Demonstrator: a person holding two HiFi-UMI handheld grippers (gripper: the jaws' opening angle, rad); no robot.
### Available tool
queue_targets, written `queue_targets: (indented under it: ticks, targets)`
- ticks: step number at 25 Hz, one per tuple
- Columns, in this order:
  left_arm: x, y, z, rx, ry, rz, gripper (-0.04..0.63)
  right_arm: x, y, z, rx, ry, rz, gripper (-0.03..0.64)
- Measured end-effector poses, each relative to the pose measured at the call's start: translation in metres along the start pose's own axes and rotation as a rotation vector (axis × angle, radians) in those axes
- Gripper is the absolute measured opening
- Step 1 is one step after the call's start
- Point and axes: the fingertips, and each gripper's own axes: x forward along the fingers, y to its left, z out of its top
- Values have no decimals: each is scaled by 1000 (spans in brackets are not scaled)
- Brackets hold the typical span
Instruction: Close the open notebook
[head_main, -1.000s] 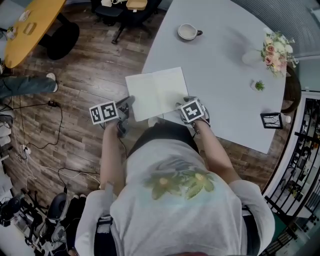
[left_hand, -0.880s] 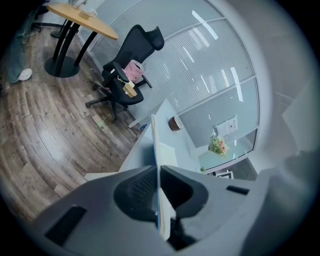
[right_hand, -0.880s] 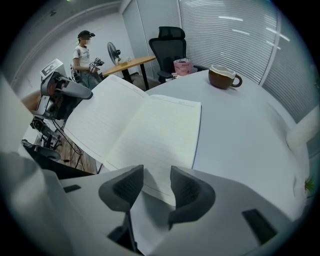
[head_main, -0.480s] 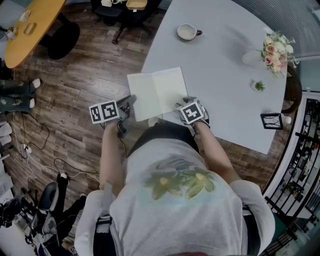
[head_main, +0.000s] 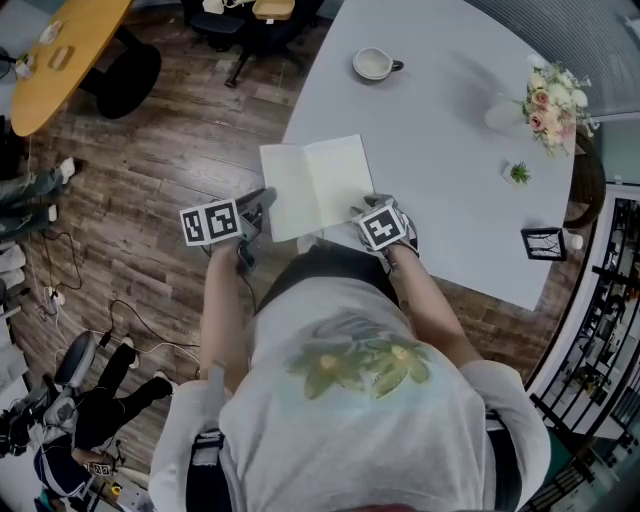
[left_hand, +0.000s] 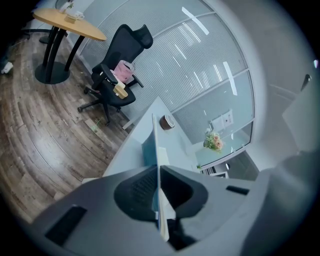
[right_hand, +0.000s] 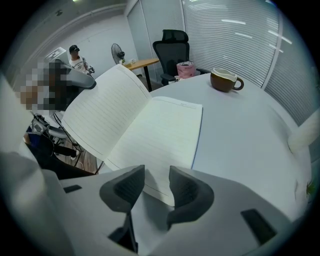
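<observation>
We see the open notebook (head_main: 315, 185) lying near the front edge of the pale grey table (head_main: 450, 150), straight ahead of the person. Our left gripper (head_main: 262, 200) has its jaws pressed almost together on the outer edge of the notebook's left leaf, which shows edge-on as a thin sheet between the pads in the left gripper view (left_hand: 159, 170). That leaf is raised at a slant off the table, while the right leaf lies flat, as the right gripper view shows (right_hand: 150, 130). Our right gripper (head_main: 365, 205) points steeply down over the near corner of the right leaf; its jaws (right_hand: 152, 182) stand apart and have just been closing, with the page's corner showing in the gap but not pinched. A brown mug (head_main: 375, 64) stands well beyond the notebook.
</observation>
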Motion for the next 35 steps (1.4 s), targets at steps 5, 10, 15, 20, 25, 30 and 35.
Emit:
queue_targets:
  ticks: [5, 10, 15, 20, 25, 30, 35]
  targets:
    - [4, -5, 1, 3, 0, -5, 23, 0, 2, -3, 4, 5, 11, 167]
    - [10, -13, 2, 0, -5, -18, 23, 1, 1, -4, -7, -6, 18, 163]
    - [15, -19, 2, 4, 1, -19, 23, 0, 0, -3, -26, -19, 21, 152]
    - [17, -23, 3, -5, 4, -19, 23, 1, 0, -1, -53, -28, 27, 146]
    - [24, -30, 3, -11, 0, -27, 23, 1, 0, 1, -91, -31, 37, 146]
    - [31, -38, 2, -12, -3, -34, 23, 0, 1, -2, -121, -24, 41, 145]
    - [38, -44, 2, -15, -5, -36, 23, -3, 3, -2, -169, -43, 18, 140]
